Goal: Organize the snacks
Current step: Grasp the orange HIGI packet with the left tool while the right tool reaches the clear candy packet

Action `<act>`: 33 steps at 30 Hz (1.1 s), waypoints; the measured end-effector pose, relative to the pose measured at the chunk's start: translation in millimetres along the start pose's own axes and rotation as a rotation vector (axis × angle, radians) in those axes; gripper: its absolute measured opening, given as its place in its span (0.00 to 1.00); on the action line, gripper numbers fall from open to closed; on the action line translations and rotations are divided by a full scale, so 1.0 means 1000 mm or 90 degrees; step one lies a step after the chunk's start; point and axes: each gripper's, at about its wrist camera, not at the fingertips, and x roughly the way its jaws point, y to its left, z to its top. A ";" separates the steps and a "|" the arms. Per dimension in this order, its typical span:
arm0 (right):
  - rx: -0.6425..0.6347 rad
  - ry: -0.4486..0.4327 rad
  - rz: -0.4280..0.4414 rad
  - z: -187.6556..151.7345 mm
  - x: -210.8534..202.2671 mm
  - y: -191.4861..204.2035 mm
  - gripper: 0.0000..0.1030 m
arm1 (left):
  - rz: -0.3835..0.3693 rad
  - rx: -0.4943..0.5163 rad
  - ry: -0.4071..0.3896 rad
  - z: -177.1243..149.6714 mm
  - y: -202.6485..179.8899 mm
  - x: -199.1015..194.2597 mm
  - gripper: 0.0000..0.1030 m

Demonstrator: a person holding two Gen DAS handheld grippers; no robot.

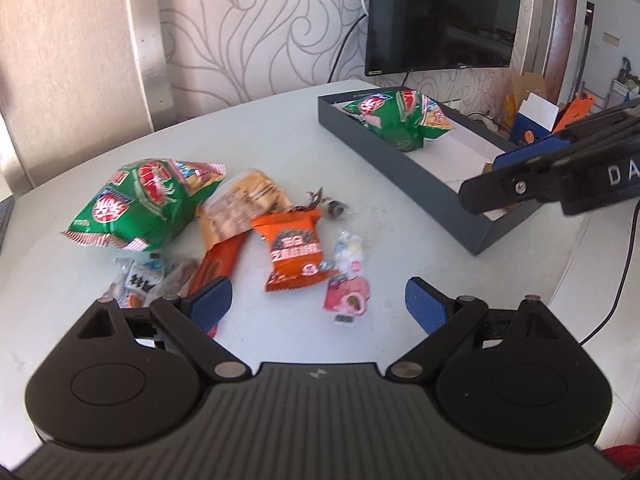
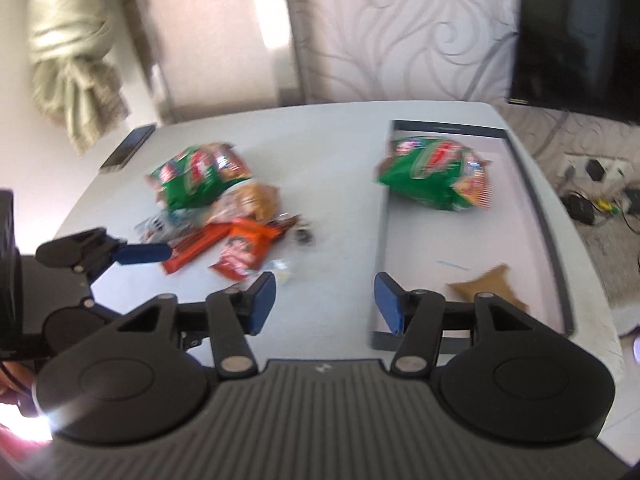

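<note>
Left gripper [image 1: 318, 306] hangs low over the pale desk [image 1: 280, 128], jaws spread wide with nothing between them, its blue pads framing the lower middle of the left wrist view. Just above them sits the loose heap of snacks: a puffy green bag [image 1: 146, 202] at mid-left, a tan packet [image 1: 244, 204] tucked against its right side, an orange packet [image 1: 294, 252] lying flat near the centre, and a small pink sweet [image 1: 347, 298] just below and to the right of it — a few tiny wrapped sweets are scattered around, too blurred to read. Over at the upper right stands the dark tray [image 1: 400, 164], shallow and open, with a second green bag [image 1: 404, 118] lying inside its far end. The right gripper [image 1: 486, 180] reaches in from the right edge of that view, over the near end of the tray. Switch to the right wrist view and its jaws stand apart too, nothing between the pads, down in the lower middle of the frame right over the tray's near left wall. In this view a brown scrap [image 2: 486, 284] lies on the tray floor at lower right, beside the right-hand pad. A phone [image 2: 128, 148] lies at the far left corner of the desk, and a dark screen [image 1: 444, 16] hangs on the patterned wall at the upper right.
</note>
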 end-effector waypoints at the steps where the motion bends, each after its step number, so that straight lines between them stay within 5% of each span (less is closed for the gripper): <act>1: -0.005 0.006 0.003 0.000 0.004 0.005 0.55 | 0.003 0.002 0.002 -0.001 0.002 0.000 0.93; 9: 0.007 0.067 0.037 0.004 0.051 0.032 0.55 | 0.008 0.025 0.003 -0.012 0.010 -0.015 0.93; 16: 0.022 0.100 0.002 0.006 0.094 0.045 0.53 | 0.027 0.019 -0.001 -0.020 0.025 -0.029 0.93; 18: -0.010 0.117 -0.018 0.002 0.102 0.046 0.40 | 0.031 0.011 0.000 -0.021 0.030 -0.029 0.93; 25: -0.046 0.119 -0.001 -0.013 0.087 0.028 0.32 | 0.029 -0.027 0.000 -0.013 0.042 -0.022 0.93; 33: -0.070 0.116 -0.015 -0.026 0.074 0.023 0.31 | -0.028 -0.032 -0.025 0.015 0.026 0.007 0.92</act>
